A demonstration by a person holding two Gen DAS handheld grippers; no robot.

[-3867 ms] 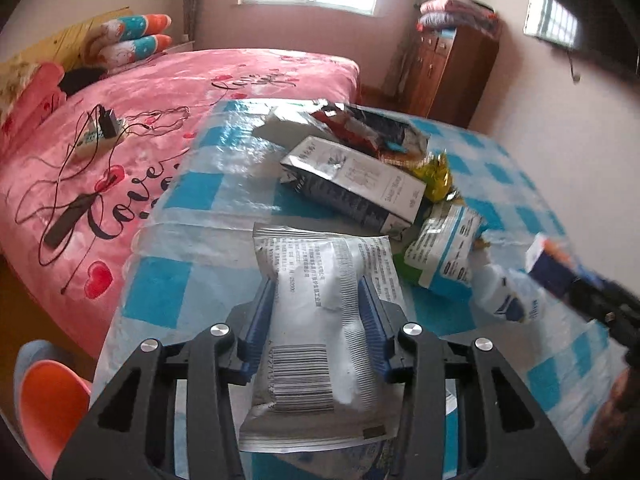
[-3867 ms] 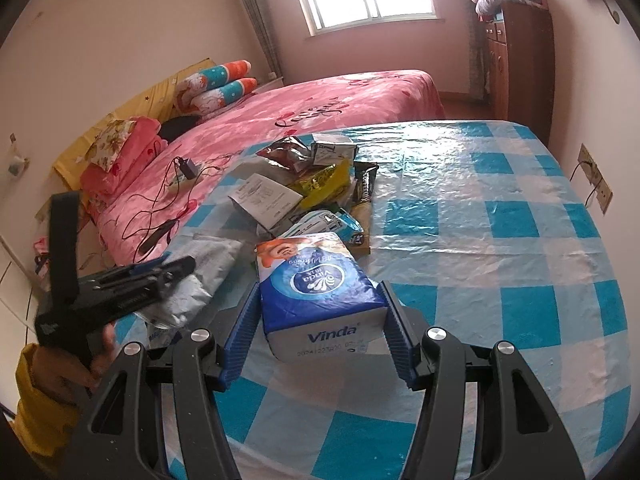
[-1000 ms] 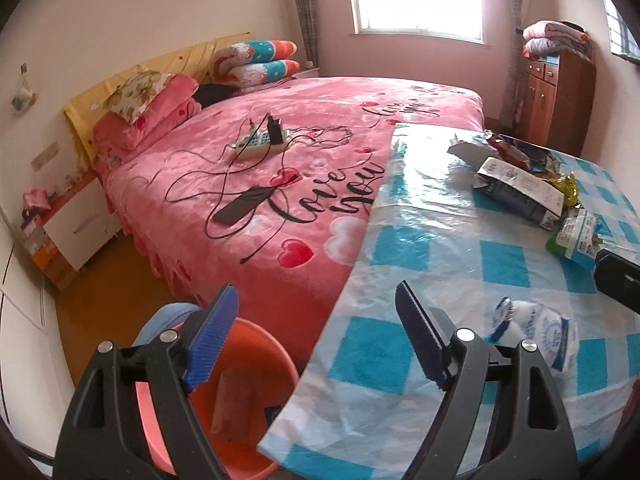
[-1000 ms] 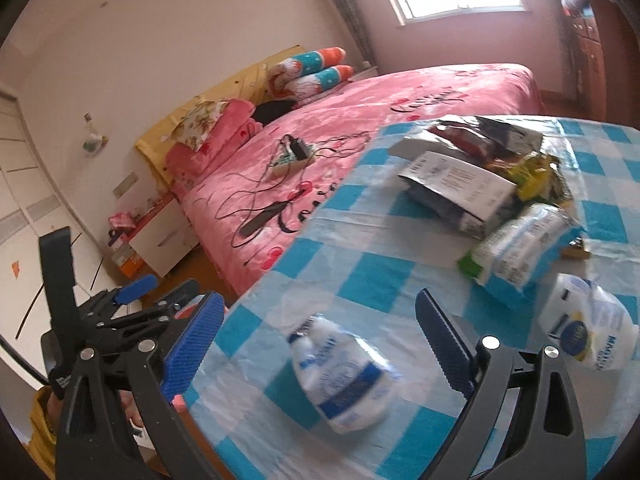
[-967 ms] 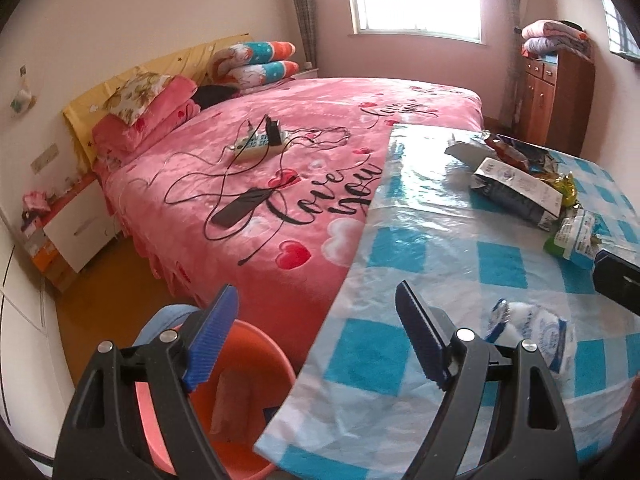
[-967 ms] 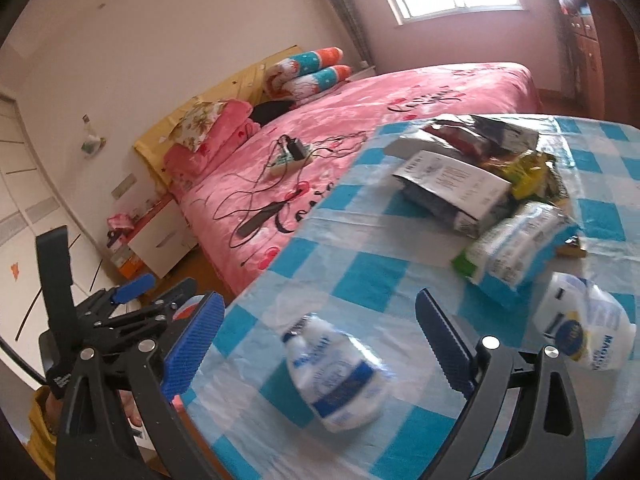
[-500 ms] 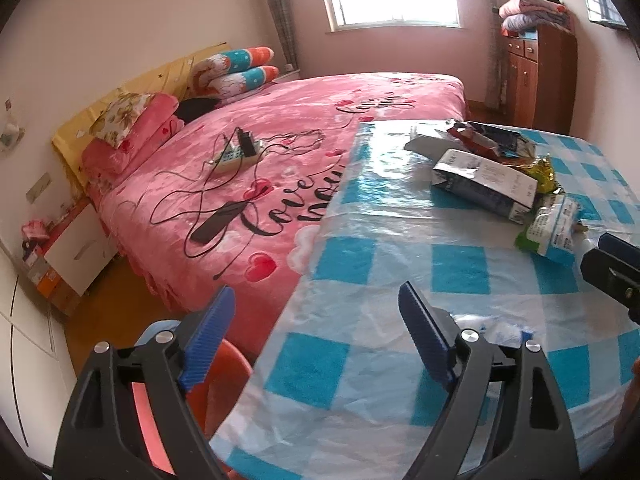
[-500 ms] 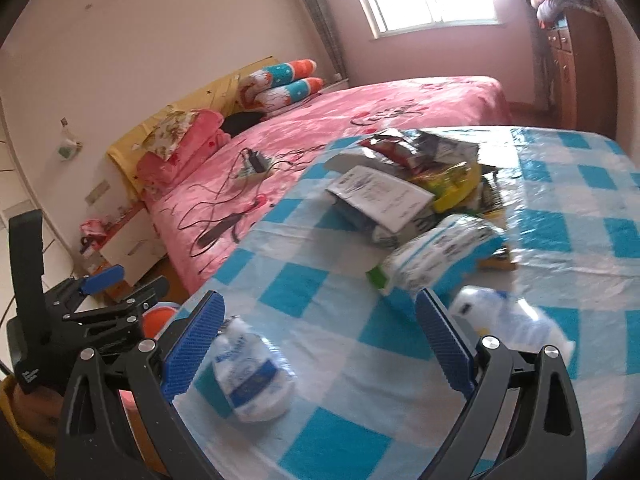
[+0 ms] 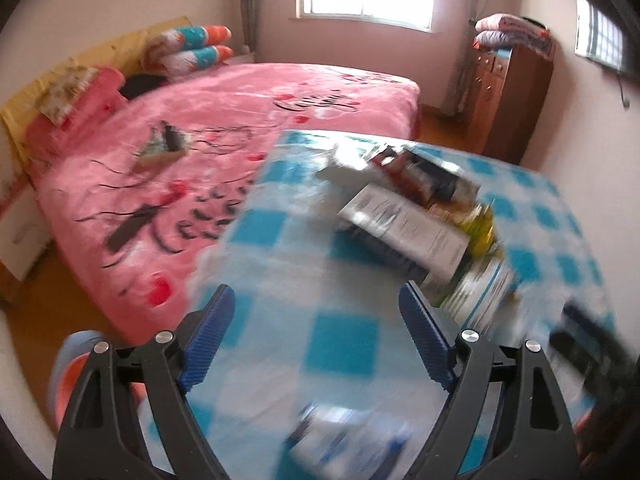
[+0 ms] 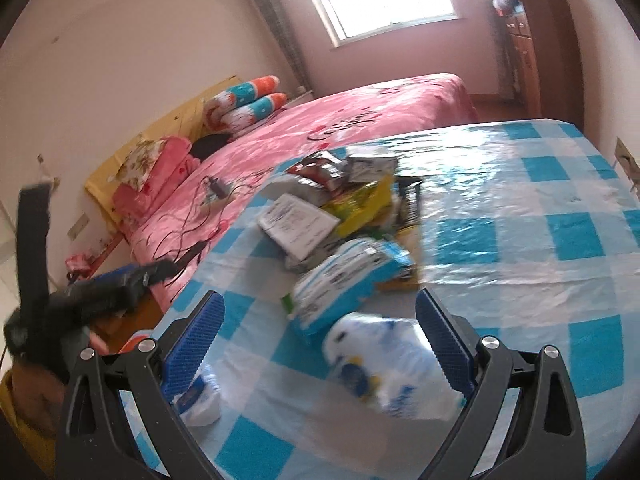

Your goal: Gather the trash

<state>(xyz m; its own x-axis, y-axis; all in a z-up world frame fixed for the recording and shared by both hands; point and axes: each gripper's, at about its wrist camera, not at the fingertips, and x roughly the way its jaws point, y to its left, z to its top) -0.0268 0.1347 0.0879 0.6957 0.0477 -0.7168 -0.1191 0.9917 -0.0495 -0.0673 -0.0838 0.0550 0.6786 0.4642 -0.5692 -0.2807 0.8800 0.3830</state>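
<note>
A glossy plastic checked table cover catches window glare beneath crinkled foil and plastic snack wrappers and a matt paper-faced packet. Beyond, a plush pink bedspread looks soft and matt; a brown wooden cabinet shows a dull sheen.

Wide-spread right tongs over white-blue bag, checked tablecloth

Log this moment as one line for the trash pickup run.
left gripper: jaws open, empty | right gripper: jaws open, empty, white and blue wrapper lies between them on checked table | trash pile uncollected
</note>
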